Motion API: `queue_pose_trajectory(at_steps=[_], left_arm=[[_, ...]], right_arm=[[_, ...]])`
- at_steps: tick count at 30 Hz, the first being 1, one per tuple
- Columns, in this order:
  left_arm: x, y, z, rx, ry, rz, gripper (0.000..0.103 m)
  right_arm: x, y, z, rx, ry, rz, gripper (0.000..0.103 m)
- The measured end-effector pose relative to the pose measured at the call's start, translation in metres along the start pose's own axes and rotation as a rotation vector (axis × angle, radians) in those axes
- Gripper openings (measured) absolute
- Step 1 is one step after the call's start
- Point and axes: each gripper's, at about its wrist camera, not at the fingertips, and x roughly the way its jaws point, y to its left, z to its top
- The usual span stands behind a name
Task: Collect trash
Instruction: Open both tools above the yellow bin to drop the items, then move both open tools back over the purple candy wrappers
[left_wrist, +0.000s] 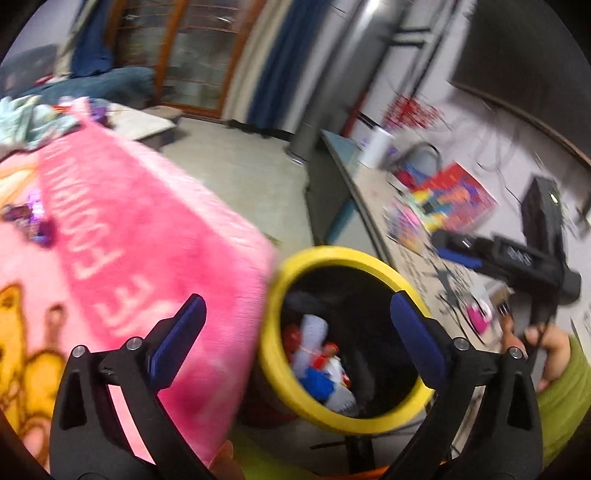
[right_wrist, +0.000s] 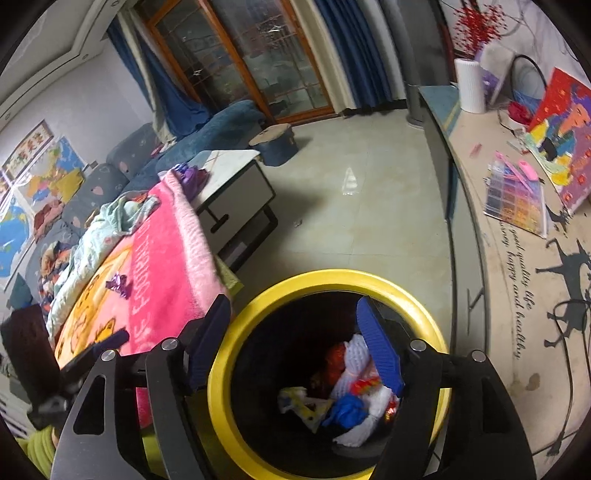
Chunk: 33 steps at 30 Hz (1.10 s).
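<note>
A black trash bin with a yellow rim (left_wrist: 334, 256) (right_wrist: 332, 276) stands on the floor between the pink blanket and the desk. White, red and blue trash (left_wrist: 321, 363) (right_wrist: 354, 387) lies inside it. My left gripper (left_wrist: 299, 332) is open and empty above the bin's near edge; the view is blurred. My right gripper (right_wrist: 295, 339) is open and empty right above the bin's mouth; it also shows in the left wrist view (left_wrist: 458, 247), over the desk. A purple wrapper (right_wrist: 119, 283) (left_wrist: 33, 218) lies on the blanket.
The pink blanket (right_wrist: 162, 266) (left_wrist: 140, 229) covers a surface left of the bin. More purple scraps (right_wrist: 190, 173) lie at its far end. A desk (right_wrist: 517, 273) with a white roll (right_wrist: 469, 85) and colourful books is at right. A low table (right_wrist: 236, 192) stands behind.
</note>
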Motion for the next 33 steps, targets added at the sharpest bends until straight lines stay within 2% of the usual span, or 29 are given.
queue_pose_trajectory(at_steps=[6,12,18,27,33], left_arm=[[-0.028,0.038,0.006,-0.067,-0.084,0.123,0.092],[-0.059,0.066,0.013,-0.103,-0.17,0.211,0.092],[-0.087,0.096,0.016,-0.123,-0.24,0.3,0.092],[-0.116,0.14,0.018,-0.21,-0.295,0.38,0.092],[-0.123,0.165,0.019,-0.265,-0.305,0.401,0.092]], right_arm=[[0.01,0.05,0.0,-0.086,0.004,0.07,0.072],[0.023,0.118,0.0,-0.217,0.013,0.147,0.075],[0.036,0.168,0.0,-0.31,0.029,0.202,0.077],[0.065,0.225,-0.001,-0.428,0.059,0.244,0.077],[0.09,0.253,0.0,-0.461,0.074,0.261,0.077]])
